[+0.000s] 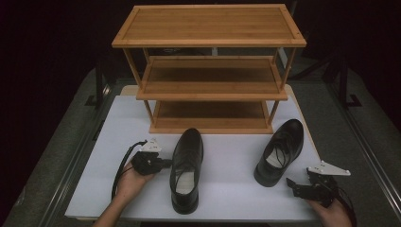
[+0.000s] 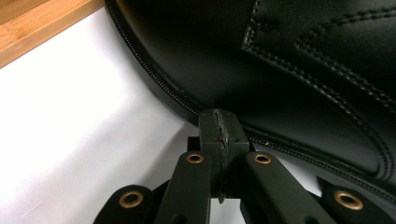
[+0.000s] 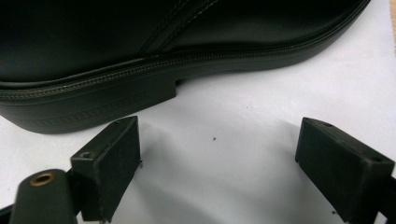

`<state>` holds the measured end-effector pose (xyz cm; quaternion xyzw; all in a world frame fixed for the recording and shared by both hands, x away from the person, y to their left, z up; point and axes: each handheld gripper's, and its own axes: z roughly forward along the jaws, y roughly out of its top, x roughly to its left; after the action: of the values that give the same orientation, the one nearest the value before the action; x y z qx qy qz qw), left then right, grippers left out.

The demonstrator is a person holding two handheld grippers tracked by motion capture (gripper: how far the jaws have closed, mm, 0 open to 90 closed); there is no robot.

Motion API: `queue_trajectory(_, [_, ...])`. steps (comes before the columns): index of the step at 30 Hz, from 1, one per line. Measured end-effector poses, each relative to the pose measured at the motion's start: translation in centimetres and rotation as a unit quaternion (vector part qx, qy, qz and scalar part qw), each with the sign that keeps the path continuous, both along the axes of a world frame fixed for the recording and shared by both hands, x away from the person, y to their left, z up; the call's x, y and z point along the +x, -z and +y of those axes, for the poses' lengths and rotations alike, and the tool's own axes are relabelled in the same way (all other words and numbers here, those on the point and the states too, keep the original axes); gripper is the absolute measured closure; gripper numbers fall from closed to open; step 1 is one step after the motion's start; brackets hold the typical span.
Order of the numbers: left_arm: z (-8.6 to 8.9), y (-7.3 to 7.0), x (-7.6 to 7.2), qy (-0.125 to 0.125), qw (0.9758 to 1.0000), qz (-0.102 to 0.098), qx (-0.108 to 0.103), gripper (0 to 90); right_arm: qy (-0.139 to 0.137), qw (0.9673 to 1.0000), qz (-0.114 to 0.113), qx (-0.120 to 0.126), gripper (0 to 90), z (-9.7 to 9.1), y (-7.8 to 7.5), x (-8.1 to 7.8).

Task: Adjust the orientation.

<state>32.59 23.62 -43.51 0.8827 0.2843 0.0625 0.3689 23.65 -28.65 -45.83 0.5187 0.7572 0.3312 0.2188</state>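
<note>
Two black leather shoes lie on the white table top [image 1: 231, 184]. The left shoe [image 1: 187, 168] points toward the rack; the right shoe [image 1: 280, 150] is angled, laces showing. My left gripper [image 1: 166, 163] is shut, its tips touching the left shoe's side [image 2: 280, 70] at the sole seam, nothing between the pads [image 2: 219, 130]. My right gripper [image 1: 289, 185] stands open just near the right shoe's heel [image 3: 93, 107], with bare table between its pads [image 3: 114, 163].
A three-tier bamboo shoe rack [image 1: 210, 71] stands behind the shoes at the back of the table, its shelves bare. Dark floor and metal stands surround the table. A corner of the rack's lowest shelf [image 2: 37, 28] is close to the left gripper.
</note>
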Motion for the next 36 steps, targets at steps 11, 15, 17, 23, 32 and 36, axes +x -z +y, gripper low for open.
queue_trajectory(11, [1.1, -0.2, -0.1, -0.011, 0.9999, -0.001, -0.009, 82.2, 0.0, 1.0, 0.001, 0.0, 13.3, 0.0, 0.0, 0.0])
queue_trajectory(15, [2.3, -0.4, -0.3, -0.026, 0.9993, 0.006, -0.025, 67.1, 0.0, 1.0, 0.002, -0.001, 13.1, 0.0, 0.0, 0.0])
queue_trajectory(17, [2.9, -0.6, -0.4, -0.035, 0.9992, 0.0, -0.022, 56.0, 0.0, 1.0, 0.002, -0.001, 13.1, 0.0, 0.0, 0.0])
queue_trajectory(23, [4.7, -0.9, -1.7, -0.051, 0.9986, -0.01, -0.006, 27.0, 0.001, 1.0, 0.003, 0.0, 13.1, 0.0, 0.0, 0.0])
queue_trajectory(32, [6.5, -0.4, -3.9, -0.077, 0.9965, -0.011, 0.03, 0.0, 0.0, 1.0, 0.004, 0.0, 13.1, 0.0, 0.0, 0.1])
queue_trajectory(36, [7.5, 0.1, -4.9, -0.089, 0.9952, -0.014, 0.039, 0.0, 0.0, 1.0, 0.003, 0.0, 13.0, 0.0, 0.0, 0.1])
